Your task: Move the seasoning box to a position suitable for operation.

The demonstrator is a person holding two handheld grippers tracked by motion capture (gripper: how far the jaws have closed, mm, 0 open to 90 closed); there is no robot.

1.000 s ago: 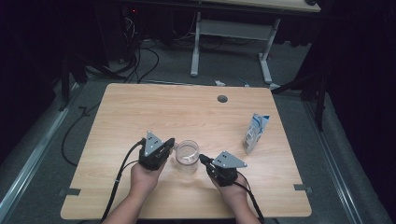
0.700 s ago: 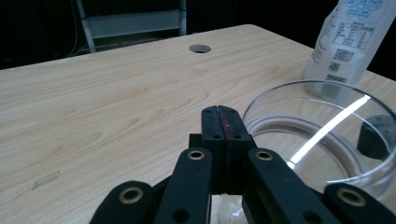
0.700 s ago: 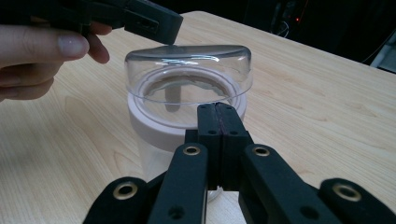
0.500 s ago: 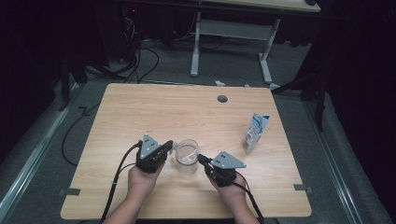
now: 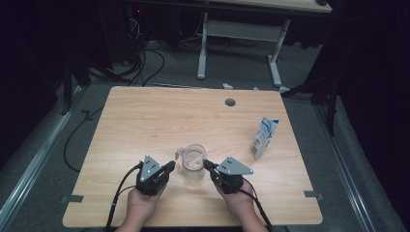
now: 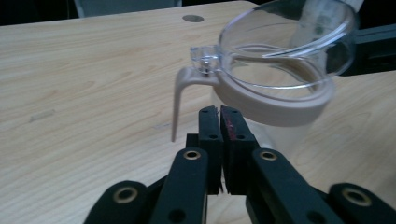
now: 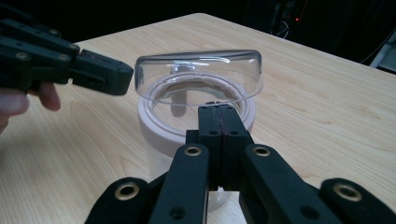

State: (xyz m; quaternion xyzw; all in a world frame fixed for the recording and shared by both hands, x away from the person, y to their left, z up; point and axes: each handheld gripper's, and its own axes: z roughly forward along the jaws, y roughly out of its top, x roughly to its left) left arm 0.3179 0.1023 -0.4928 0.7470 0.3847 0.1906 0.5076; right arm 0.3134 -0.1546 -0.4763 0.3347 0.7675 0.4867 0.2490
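Observation:
A clear jar with a pale pink collar, a side latch and a clear domed lid stands near the table's front, between my two grippers. The lid sits tilted on the collar. My left gripper lies just left of the jar, its tips close below the latch and apart from it. Its jaws have just been opening by a hair and still look shut, with nothing between them. My right gripper is shut and empty, its tips at the jar's right side.
A small blue-and-white carton stands upright near the table's right edge. A round cable hole sits at the far middle of the wooden table. Another table's white legs and cables lie on the floor beyond.
My left gripper has drawn back toward the person and a little lower, its tips still aimed at the jar. The right gripper and the jar have kept still.

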